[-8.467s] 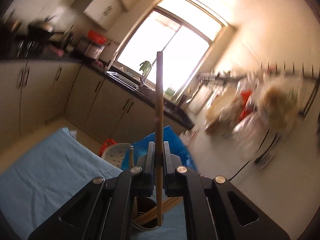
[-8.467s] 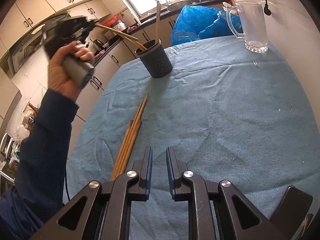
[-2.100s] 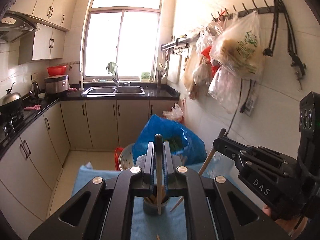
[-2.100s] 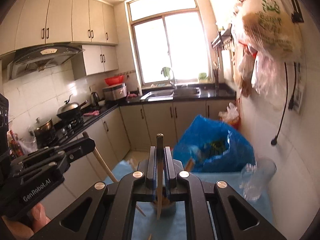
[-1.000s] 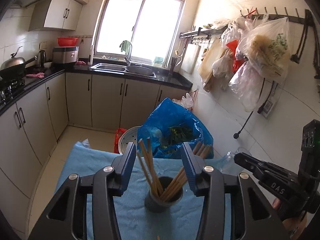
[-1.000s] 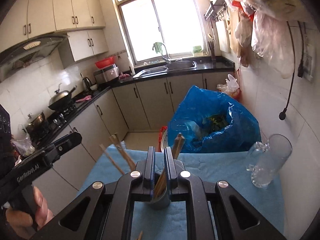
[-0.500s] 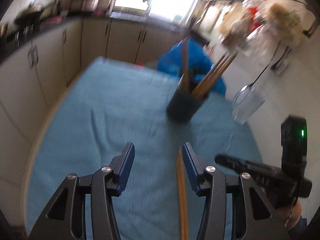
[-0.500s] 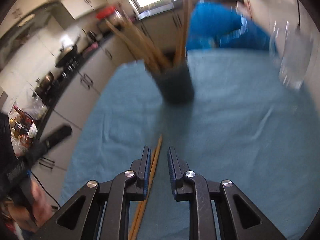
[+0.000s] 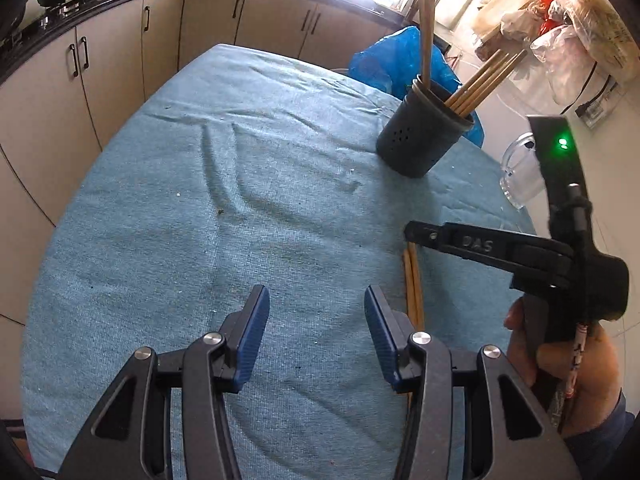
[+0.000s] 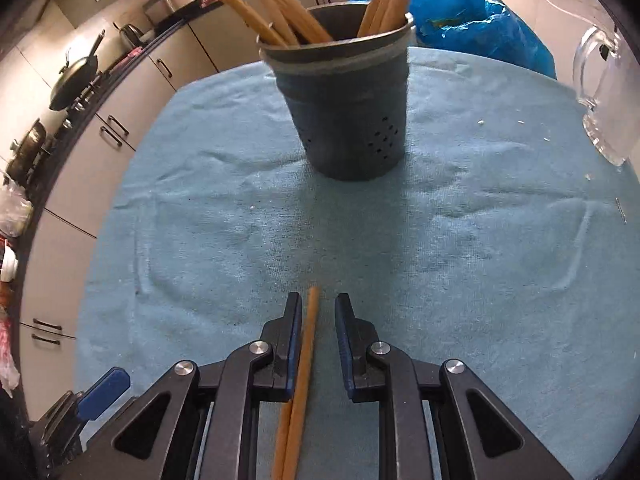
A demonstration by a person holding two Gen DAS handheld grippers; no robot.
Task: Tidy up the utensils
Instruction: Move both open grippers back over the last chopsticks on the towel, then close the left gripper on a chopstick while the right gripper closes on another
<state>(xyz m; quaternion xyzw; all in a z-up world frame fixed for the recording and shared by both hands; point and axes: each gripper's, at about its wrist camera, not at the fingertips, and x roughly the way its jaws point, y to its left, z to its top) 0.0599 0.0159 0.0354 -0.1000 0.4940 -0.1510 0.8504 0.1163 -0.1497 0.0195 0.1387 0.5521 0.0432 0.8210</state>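
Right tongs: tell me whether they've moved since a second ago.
Yes. The right tongs dropped from above the dark holder to the cloth, straddling the loose chopsticks.

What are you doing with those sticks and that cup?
A person is tidying chopsticks into the dark holder cup on the blue tablecloth. Several chopsticks already stand in it. Two more chopsticks lie flat on the cloth. The right claw is low over them, its jaws just opened a little, with the chopsticks between them but not squeezed. The left claw hangs open beside it with nothing in it. A clear glass mug stands near the wall.
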